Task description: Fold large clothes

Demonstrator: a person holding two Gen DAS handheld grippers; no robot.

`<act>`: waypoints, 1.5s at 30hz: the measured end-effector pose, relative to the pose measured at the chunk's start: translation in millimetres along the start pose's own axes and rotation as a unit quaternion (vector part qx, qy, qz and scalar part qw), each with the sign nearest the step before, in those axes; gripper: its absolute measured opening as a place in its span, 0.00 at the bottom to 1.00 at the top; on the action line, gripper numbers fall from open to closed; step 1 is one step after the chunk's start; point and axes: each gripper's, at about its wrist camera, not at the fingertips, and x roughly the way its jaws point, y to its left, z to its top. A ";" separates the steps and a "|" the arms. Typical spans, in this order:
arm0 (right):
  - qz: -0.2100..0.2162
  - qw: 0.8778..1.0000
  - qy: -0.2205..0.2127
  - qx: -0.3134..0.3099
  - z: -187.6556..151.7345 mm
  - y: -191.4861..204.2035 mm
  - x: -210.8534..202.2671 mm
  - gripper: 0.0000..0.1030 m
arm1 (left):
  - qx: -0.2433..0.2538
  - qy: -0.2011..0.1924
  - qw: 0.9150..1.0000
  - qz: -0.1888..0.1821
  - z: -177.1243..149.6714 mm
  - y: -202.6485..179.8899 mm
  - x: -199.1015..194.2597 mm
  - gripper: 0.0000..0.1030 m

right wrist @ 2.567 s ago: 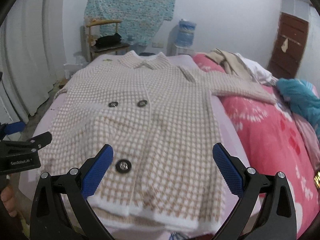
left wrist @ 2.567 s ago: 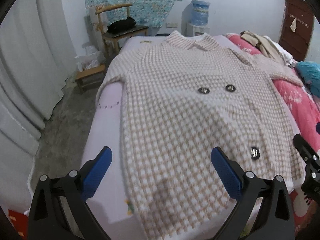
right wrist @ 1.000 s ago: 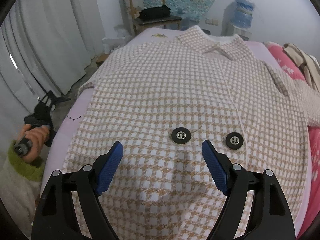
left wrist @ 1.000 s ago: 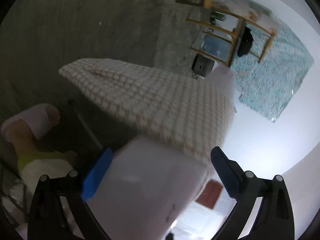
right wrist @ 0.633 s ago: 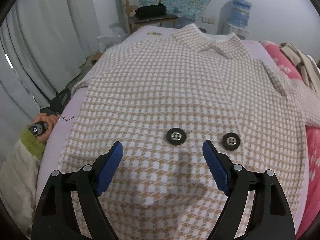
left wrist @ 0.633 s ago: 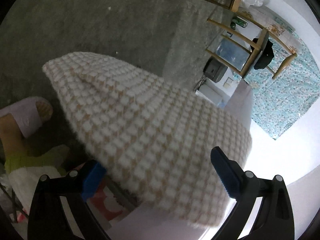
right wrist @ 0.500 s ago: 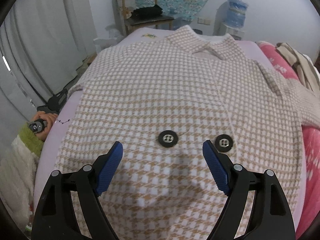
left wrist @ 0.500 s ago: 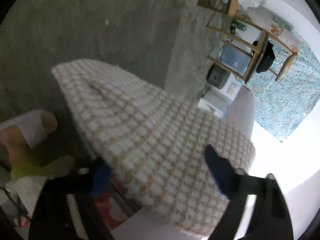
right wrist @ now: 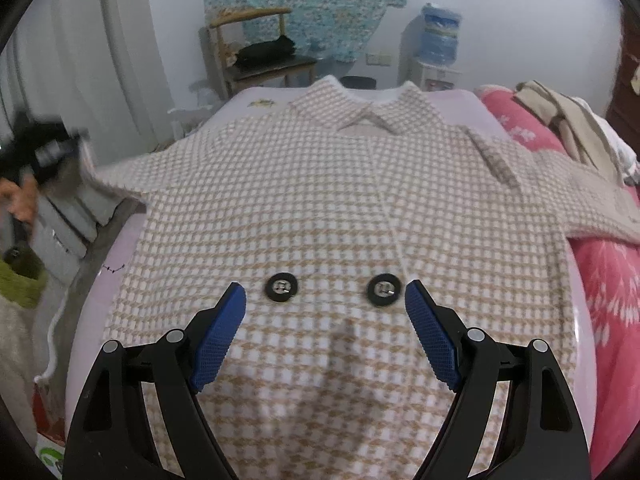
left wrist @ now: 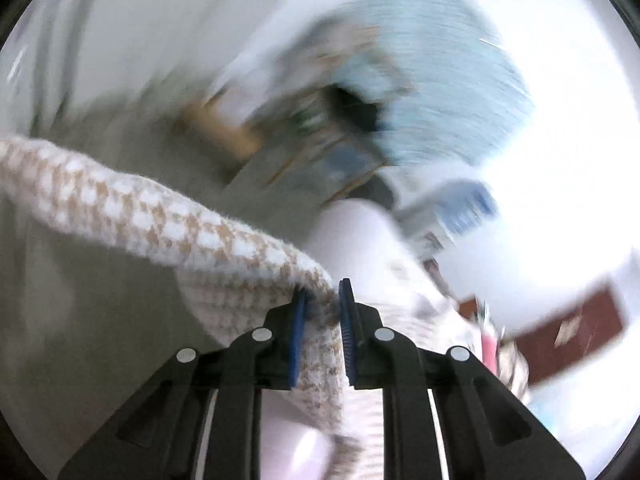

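A beige-and-white houndstooth coat (right wrist: 320,200) lies spread face up on the lilac bed (right wrist: 100,292). It has two black buttons (right wrist: 282,287) at mid-front. In the left wrist view my left gripper (left wrist: 322,300) has its jaws closing, and its blue pads (left wrist: 298,320) pinch the coat's left sleeve (left wrist: 160,216), which hangs lifted off to the left. The right wrist view shows that gripper blurred at the far left (right wrist: 52,152), with the sleeve (right wrist: 116,180) pulled up from the bed's edge. My right gripper (right wrist: 326,304) hovers open just above the buttons with nothing between its pads.
A pink quilt (right wrist: 600,280) with beige clothes (right wrist: 568,120) on it lies along the bed's right side. A wooden chair (right wrist: 256,52) and a water bottle (right wrist: 438,32) stand beyond the bed's head. White curtains (right wrist: 100,60) hang at the left above bare floor.
The left gripper has shut on the sleeve that hung beside the bed and has swung up fast with it, rolling as it rose. The right gripper drifted slightly over the coat and stayed open.
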 end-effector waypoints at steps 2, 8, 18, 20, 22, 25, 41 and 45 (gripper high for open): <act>-0.004 1.000 -0.006 0.009 -2.0 -6.1 -5.4 0.76 | 0.090 -0.006 0.996 -0.026 -10.8 -62.6 -11.7 0.14; -0.021 0.999 -0.022 0.044 -11.9 -34.9 -24.0 0.76 | 0.292 0.079 0.951 -0.070 -108.3 -200.9 10.3 0.14; -0.032 0.996 0.005 0.084 -39.5 -82.1 -28.6 0.80 | 0.388 0.223 0.894 -0.021 -249.9 -216.6 89.0 0.43; -0.028 0.996 0.016 0.089 -42.2 -86.6 -23.5 0.82 | 0.388 0.221 0.895 -0.022 -253.3 -213.0 81.3 0.62; -0.026 0.995 0.028 0.087 -44.3 -87.0 -17.5 0.84 | 0.385 0.211 0.898 -0.029 -248.6 -209.2 68.3 0.74; -0.024 0.996 0.038 0.083 -46.4 -84.9 -10.1 0.87 | 0.381 0.200 0.902 -0.033 -245.6 -198.5 48.0 0.83; -0.025 0.993 0.106 0.053 -60.3 -80.7 29.5 0.92 | 0.317 0.236 0.917 0.048 -251.6 -134.0 72.0 0.87; -0.013 0.995 0.094 0.041 -63.6 -84.4 28.8 0.94 | 0.300 0.220 0.928 0.033 -240.8 -131.1 67.5 0.87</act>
